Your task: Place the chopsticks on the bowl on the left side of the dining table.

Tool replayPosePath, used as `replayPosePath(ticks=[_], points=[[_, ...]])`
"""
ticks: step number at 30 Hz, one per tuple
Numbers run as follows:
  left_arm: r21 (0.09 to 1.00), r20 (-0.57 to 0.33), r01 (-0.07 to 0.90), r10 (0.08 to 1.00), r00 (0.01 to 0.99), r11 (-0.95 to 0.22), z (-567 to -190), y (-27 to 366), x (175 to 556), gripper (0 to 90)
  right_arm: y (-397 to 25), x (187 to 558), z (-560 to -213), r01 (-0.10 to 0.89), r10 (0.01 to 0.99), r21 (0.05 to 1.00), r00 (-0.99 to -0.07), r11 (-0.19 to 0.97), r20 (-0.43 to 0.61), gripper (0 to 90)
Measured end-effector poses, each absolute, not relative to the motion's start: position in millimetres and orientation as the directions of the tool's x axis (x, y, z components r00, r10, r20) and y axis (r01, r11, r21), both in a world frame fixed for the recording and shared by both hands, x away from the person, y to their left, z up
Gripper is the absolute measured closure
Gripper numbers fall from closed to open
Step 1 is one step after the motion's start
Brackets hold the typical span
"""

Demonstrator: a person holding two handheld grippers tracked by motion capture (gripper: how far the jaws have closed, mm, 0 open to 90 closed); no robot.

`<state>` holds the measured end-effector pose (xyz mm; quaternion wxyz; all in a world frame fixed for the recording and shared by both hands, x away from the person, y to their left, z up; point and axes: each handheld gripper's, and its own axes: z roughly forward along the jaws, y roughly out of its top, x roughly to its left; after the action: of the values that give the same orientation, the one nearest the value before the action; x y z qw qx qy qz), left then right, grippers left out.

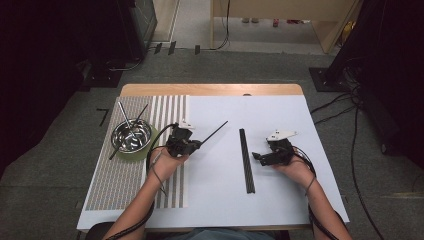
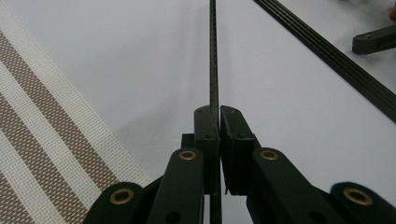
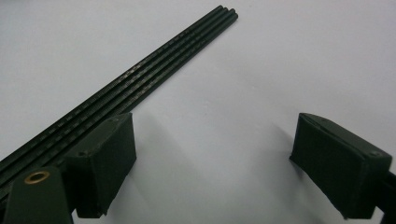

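The left gripper [image 1: 192, 145] is clenching one thin black rod [image 1: 214, 133], its jaws pinched together on the rod's near end while the rest is sticking out up and to the right over the white desk [image 1: 280, 200], roughly midway between the desk's left and right edges. In the left gripper view the rod [image 2: 213, 56] is running straight away from the closed pads, showing a fine ribbed or woven texture. It is looking very light and stiff, more like a carbon or metal stick than anything soft, so it should be carrying without sagging; being so slender and smooth, it is likely to be swivelling or slipping in the pads if held only at the tip, and a grip nearer the middle would be steadying it better.

The right gripper [image 1: 258, 157] is resting released, jaws spread wide, just right of a bundle of rods [image 1: 246, 160] lying side by side towards the desk's near edge. In the right gripper view that bundle [image 3: 140, 79] is passing just beside the left jaw, whether touching it I cannot tell.

Near the left edge a steel bowl [image 1: 131, 135] is sitting on a green plate [image 1: 146, 148] upon a striped mat [image 1: 120, 185], with more sticks [image 1: 125, 119] leaning in it
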<state>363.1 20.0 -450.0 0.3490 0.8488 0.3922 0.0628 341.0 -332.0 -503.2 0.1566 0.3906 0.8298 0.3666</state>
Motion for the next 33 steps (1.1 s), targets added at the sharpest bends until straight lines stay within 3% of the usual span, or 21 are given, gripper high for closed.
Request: replayPosePath(ticks=[33], points=[[0.636, -0.184, 0.648, 0.733, 0.654, -0.419, -437.0, 54.0, 370.6, 87.5, -332.2, 341.0, -503.2, 0.533, 0.762, 0.731, -0.647, 0.427, 0.026, 13.3]])
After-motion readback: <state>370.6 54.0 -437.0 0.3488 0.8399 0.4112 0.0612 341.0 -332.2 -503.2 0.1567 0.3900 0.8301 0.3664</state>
